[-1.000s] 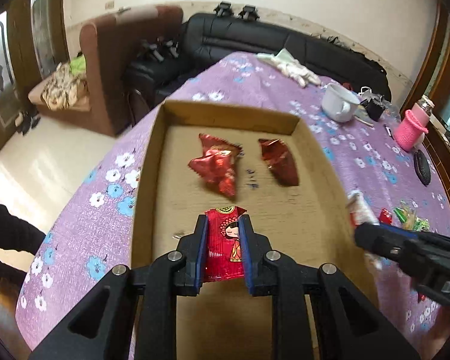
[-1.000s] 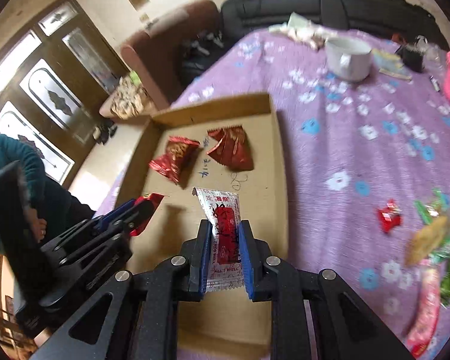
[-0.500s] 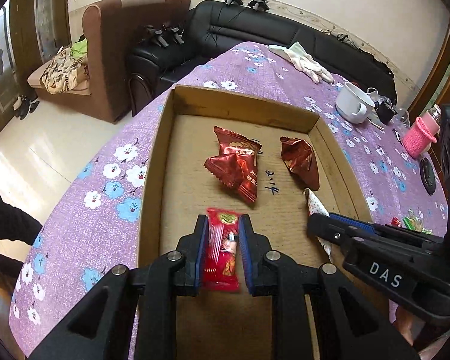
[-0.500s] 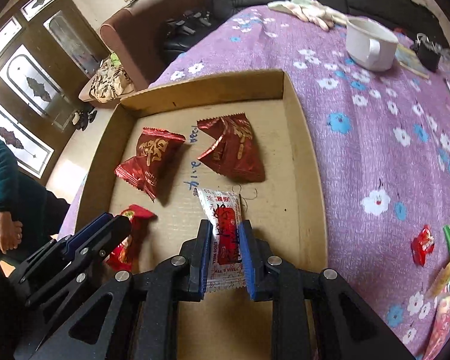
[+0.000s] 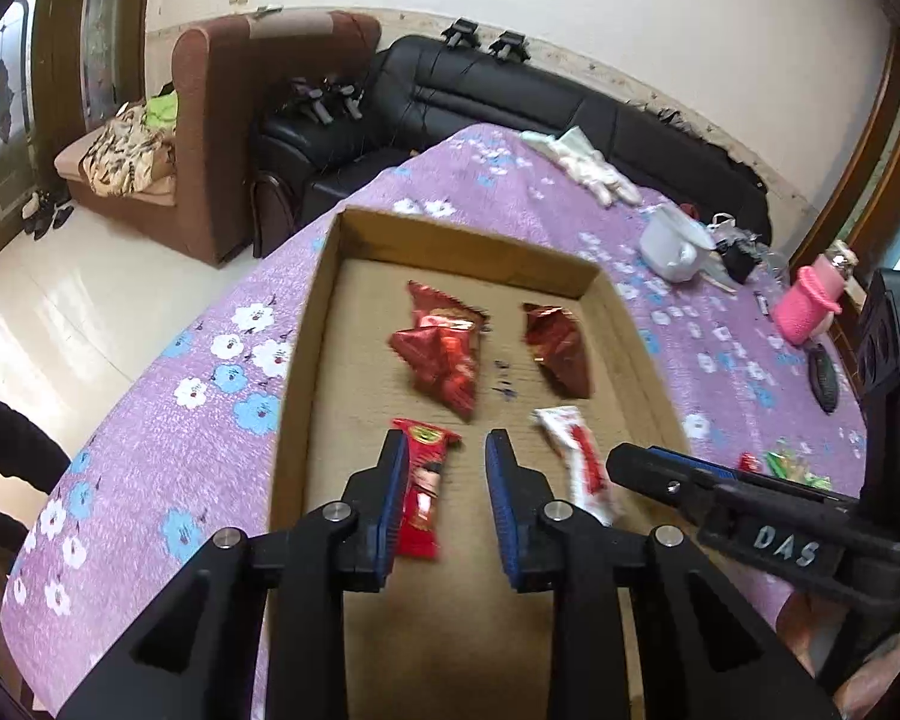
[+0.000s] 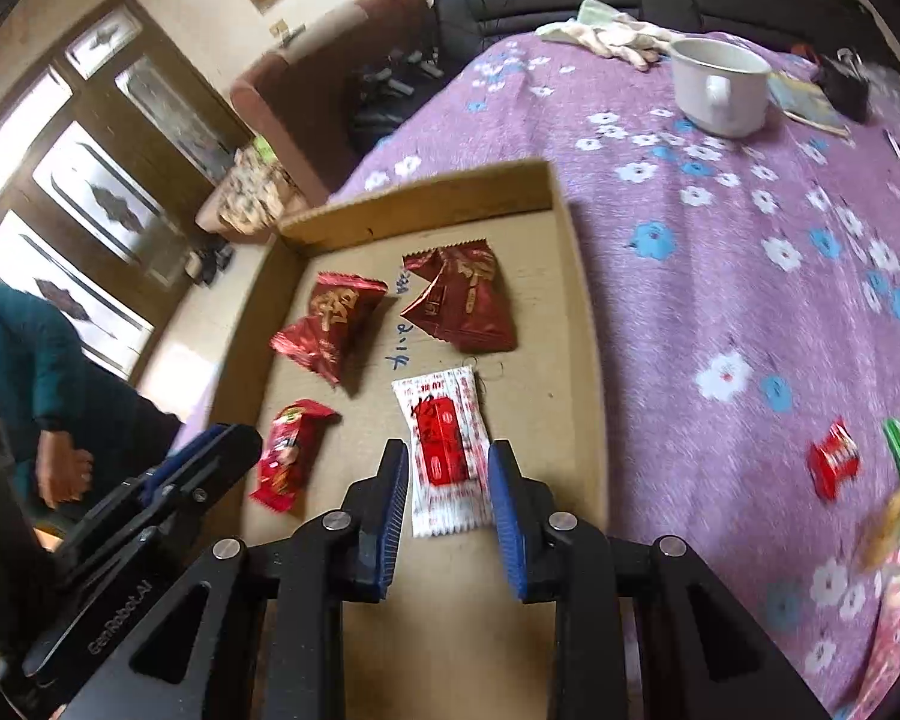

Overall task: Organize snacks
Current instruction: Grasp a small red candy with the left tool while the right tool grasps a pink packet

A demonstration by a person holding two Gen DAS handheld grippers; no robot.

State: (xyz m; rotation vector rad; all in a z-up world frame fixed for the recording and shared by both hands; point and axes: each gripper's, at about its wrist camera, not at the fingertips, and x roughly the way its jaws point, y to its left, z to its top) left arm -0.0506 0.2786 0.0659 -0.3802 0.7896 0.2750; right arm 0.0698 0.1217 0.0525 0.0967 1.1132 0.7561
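Cardboard tray [image 6: 582,300]: both grippers just released packets; white mug [image 6: 720,87] well beyond.

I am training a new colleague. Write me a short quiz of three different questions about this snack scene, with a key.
1. True or false: the right gripper is clamped on the white sachet with the red label.
2. How many snack packets lie in the shallow brown cardboard tray?
A. two
B. four
C. six
3. Fill the gap: the white ceramic mug stands on the purple flowered tablecloth, ____ the tray.

Key
1. False. Its jaws have just been opening; the sachet lies loose between them.
2. B: two dark red foil packets, the sachet, and the small bright red packet beside the left gripper.
3. outside
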